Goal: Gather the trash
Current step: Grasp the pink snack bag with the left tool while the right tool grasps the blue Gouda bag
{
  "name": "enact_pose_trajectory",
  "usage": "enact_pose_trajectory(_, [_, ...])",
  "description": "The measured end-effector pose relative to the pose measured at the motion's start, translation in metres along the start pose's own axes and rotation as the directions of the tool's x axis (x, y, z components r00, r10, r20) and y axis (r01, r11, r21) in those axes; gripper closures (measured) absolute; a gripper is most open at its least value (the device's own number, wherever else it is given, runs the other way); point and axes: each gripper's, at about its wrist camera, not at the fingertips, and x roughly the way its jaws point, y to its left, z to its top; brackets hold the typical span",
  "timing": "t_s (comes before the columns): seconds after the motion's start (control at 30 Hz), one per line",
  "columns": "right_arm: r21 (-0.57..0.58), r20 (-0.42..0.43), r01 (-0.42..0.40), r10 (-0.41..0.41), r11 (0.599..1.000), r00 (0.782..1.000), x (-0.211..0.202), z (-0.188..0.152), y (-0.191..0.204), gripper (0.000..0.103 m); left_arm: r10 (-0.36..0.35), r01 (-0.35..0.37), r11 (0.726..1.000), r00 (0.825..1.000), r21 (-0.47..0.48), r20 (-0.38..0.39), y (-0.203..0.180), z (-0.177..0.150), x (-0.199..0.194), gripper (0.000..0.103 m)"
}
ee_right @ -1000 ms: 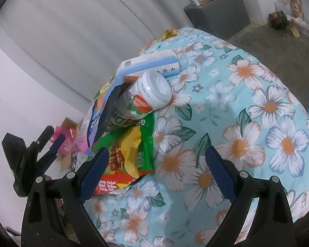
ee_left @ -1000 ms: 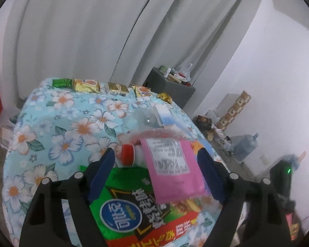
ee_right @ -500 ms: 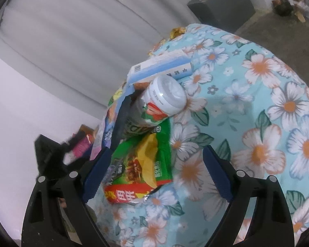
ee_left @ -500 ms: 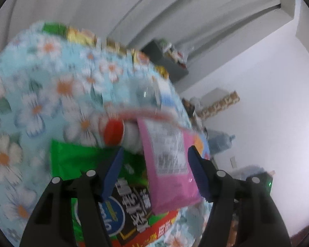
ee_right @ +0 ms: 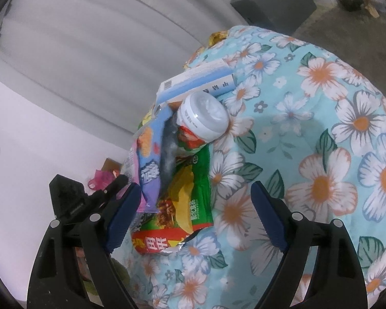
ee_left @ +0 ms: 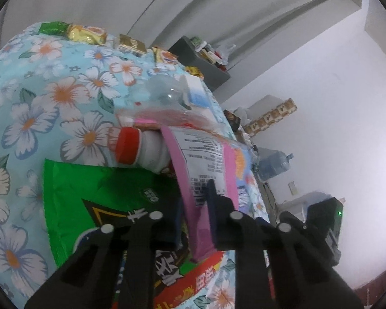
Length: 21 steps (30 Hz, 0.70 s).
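A floral-clothed counter (ee_right: 321,134) stands before grey curtains (ee_left: 115,2). The left gripper (ee_left: 193,206) has just clenched the pink snack packet (ee_left: 205,170) near the edge; the right gripper (ee_right: 195,203) gapes, released.

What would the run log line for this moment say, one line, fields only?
left gripper: jaws just closed on pink snack packet | right gripper: open, empty, above floral cloth | green chip bag: still on cloth

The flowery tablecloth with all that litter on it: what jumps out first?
The left gripper has just closed its jaws on a pink foil snack packet, near the table's edge. Under it lie a big green crisp bag and a red-capped white plastic bottle on the blue floral tablecloth.
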Motion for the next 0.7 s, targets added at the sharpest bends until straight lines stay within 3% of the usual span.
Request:
enact_pose_trajectory(0.27, [0.013,-0.003,-0.021,0.022,1.000,1.000,-0.002,-0.002,-0.006,0.022,-0.109,0.109,0.994,0.994,0.023,0.015,-0.015,-0.015,-0.020,0.096])
enact_pose_trajectory(0.4, [0.036,0.003,-0.045,0.045,0.998,0.999,-0.004,-0.001,-0.011,0.022,-0.178,0.178,0.983,0.984,0.037,-0.019,-0.021,-0.032,-0.028,0.097])
enact_pose_trajectory(0.7, [0.082,-0.008,-0.057,0.058,0.995,0.998,0.003,-0.004,-0.021,0.023,-0.106,0.109,0.994,0.986,0.013,-0.126,-0.009,-0.082,-0.020,0.097])
